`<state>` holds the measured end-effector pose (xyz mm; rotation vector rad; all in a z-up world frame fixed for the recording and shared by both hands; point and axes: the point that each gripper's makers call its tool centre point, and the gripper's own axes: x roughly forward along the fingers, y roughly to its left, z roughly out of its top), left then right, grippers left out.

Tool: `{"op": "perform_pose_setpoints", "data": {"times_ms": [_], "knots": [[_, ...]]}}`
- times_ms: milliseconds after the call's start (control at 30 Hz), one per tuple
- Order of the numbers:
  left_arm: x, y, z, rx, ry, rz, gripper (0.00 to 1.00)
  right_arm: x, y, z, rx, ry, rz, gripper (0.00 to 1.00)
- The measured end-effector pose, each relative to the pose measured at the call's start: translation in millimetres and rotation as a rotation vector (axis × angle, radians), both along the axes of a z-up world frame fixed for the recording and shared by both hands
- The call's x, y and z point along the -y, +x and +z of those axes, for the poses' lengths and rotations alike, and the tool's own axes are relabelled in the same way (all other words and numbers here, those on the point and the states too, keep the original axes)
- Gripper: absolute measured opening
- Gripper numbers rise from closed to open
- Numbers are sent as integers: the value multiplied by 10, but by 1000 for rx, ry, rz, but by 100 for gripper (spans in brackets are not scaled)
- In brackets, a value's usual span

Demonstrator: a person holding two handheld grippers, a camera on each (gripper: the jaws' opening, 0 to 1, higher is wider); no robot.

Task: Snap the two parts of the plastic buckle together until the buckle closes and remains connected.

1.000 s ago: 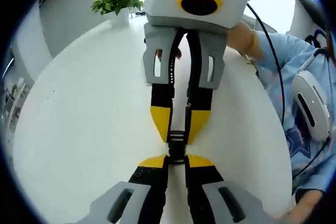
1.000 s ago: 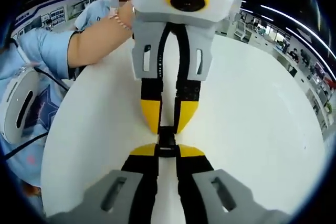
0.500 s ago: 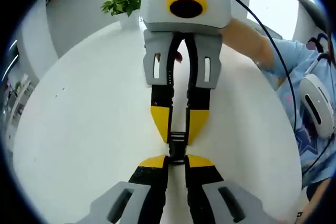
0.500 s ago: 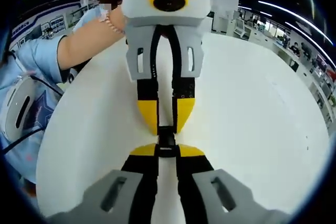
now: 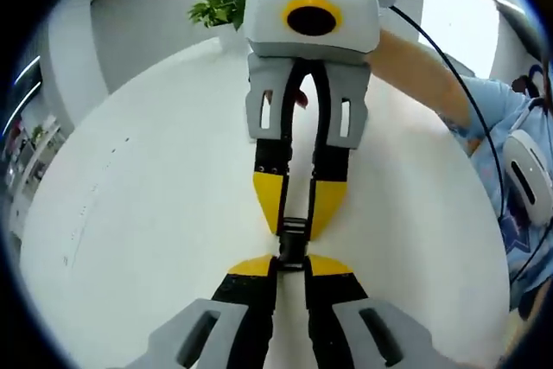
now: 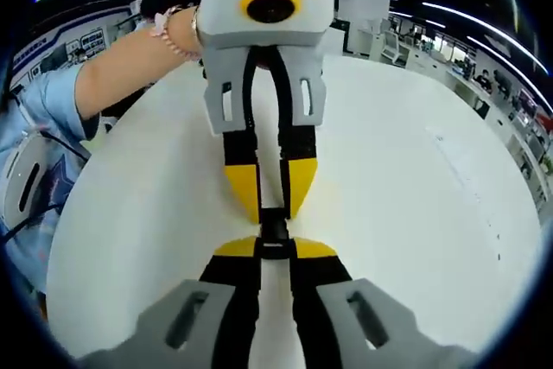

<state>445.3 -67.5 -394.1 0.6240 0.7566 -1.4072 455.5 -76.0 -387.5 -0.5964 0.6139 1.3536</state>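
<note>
Buckle (image 5: 292, 242) held above white bench (image 5: 147, 213), caught between two grippers meeting tip to tip. Left gripper (image 5: 290, 265) pinching near half with jaws pressed close on it; right gripper (image 6: 274, 251) doing likewise from the opposite end, jaws tight on its own half. Halves looking pushed together in both views, black plastic bridging the yellow tips, though whether the catch has clicked cannot be told. Step in hand, by judgement: final squeeze or check of the join. Next move calls for one firm push along the shared line, then a gentle pull to test, then setting down in plain sight. Potted plant (image 5: 226, 4) at far edge.
</note>
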Motion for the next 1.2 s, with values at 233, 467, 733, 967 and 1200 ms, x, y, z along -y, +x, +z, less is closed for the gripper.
{"op": "perform_pose_setpoints", "data": {"times_ms": [233,467,733,967,1200], "knots": [[29,198,-26,-6,-5,47,11,-24,278,19,-12,12,-23,12],[11,401,16,-6,20,59,11,-58,425,33,-3,9,-22,12],[9,412,-6,-1,22,79,11,-7,585,52,1,7,-37,12],[-31,549,9,18,33,121,11,-12,760,77,5,29,-59,12],[-42,691,40,25,14,148,11,-14,843,71,12,34,-75,12]]}}
